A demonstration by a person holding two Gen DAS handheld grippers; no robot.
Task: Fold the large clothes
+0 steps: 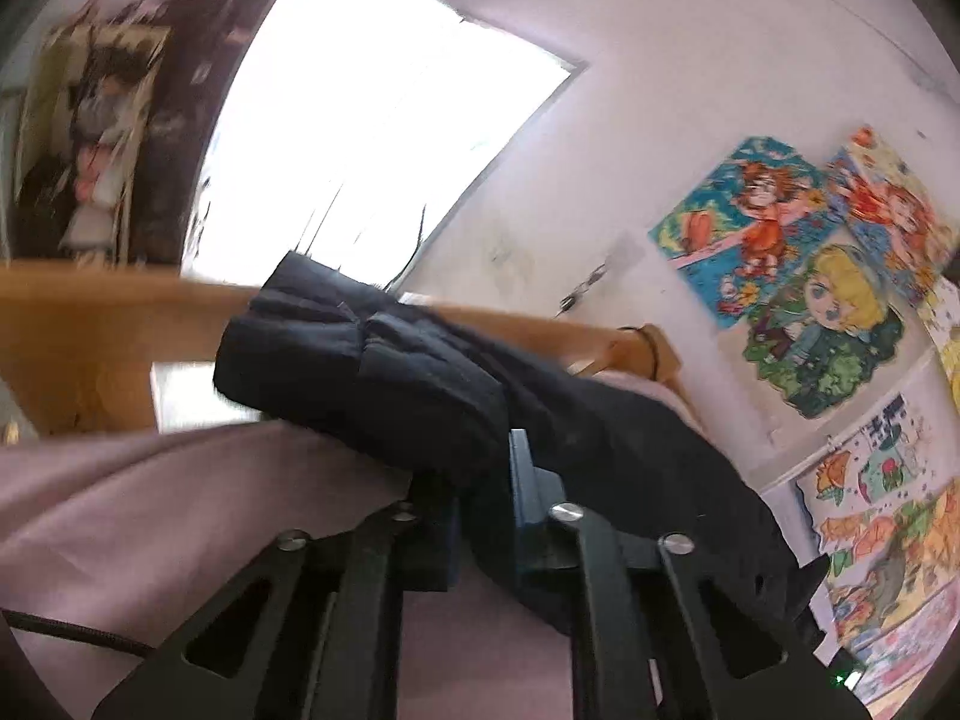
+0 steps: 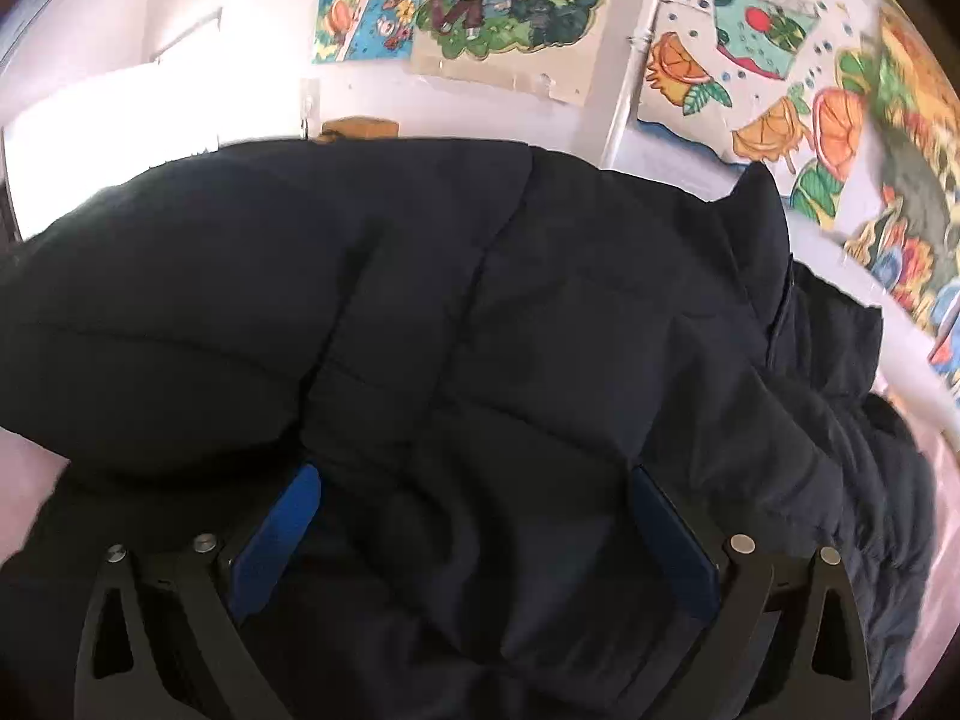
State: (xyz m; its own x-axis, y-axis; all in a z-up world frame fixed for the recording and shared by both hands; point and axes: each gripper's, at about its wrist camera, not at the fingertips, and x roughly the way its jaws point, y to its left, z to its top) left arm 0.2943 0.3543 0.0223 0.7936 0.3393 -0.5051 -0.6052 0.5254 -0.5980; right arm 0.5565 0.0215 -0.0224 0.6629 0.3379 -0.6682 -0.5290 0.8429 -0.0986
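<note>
A dark navy puffer jacket (image 1: 390,360) lies bunched on a pink sheet (image 1: 150,510). My left gripper (image 1: 480,468) is shut on a fold of the jacket's edge, and dark fabric shows pinched between the blue pads (image 1: 525,480). In the right wrist view the jacket (image 2: 480,270) fills most of the picture. My right gripper (image 2: 474,474) stands wide open, pushed into the quilted bulk, with a blue pad (image 2: 282,534) on each side of the fabric. The jacket's far parts are hidden behind its own folds.
A wooden bed rail (image 1: 90,312) runs behind the jacket. Beyond it are a bright window (image 1: 372,150) and a white wall with colourful cartoon posters (image 1: 780,252) (image 2: 510,0). A white pipe (image 2: 624,90) runs up the wall. A black cable (image 1: 60,630) crosses the sheet.
</note>
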